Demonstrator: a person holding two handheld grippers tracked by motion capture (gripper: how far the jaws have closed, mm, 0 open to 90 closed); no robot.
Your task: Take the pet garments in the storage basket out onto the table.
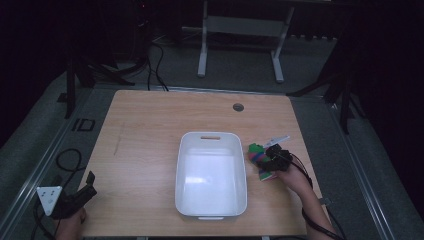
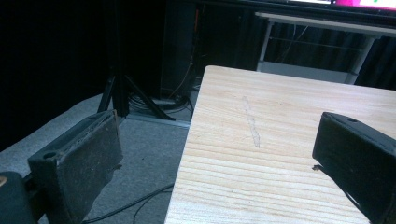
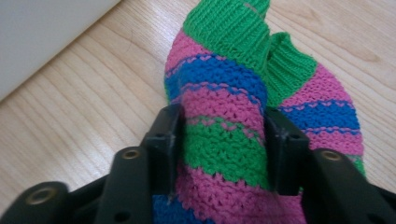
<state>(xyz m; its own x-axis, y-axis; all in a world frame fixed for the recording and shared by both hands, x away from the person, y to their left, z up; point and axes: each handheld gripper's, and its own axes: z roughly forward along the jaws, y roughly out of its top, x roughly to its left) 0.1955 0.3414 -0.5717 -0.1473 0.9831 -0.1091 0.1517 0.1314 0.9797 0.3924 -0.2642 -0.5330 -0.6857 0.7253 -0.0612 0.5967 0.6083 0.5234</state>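
Note:
A knitted sock (image 1: pixel 257 155) striped in pink, blue and green lies on the wooden table (image 1: pixel 150 130), just right of the white bin (image 1: pixel 211 135). My right gripper (image 1: pixel 266 161) is down over it. In the right gripper view a raised fold of the sock (image 3: pixel 219 149) stands between the two black jaws, and the right gripper (image 3: pixel 219 116) is partly open. The knit touches both inner faces without looking squeezed. My left gripper (image 1: pixel 89 184) rests at the table's near left corner. It stands wide open (image 2: pixel 215 140) and holds nothing.
The white bin holds nothing and sits in the middle of the table. A round cable hole (image 1: pixel 238 107) is at the far edge. Cables (image 1: pixel 67 160) lie on the floor at the left, and a metal desk frame (image 1: pixel 240 45) stands beyond the table.

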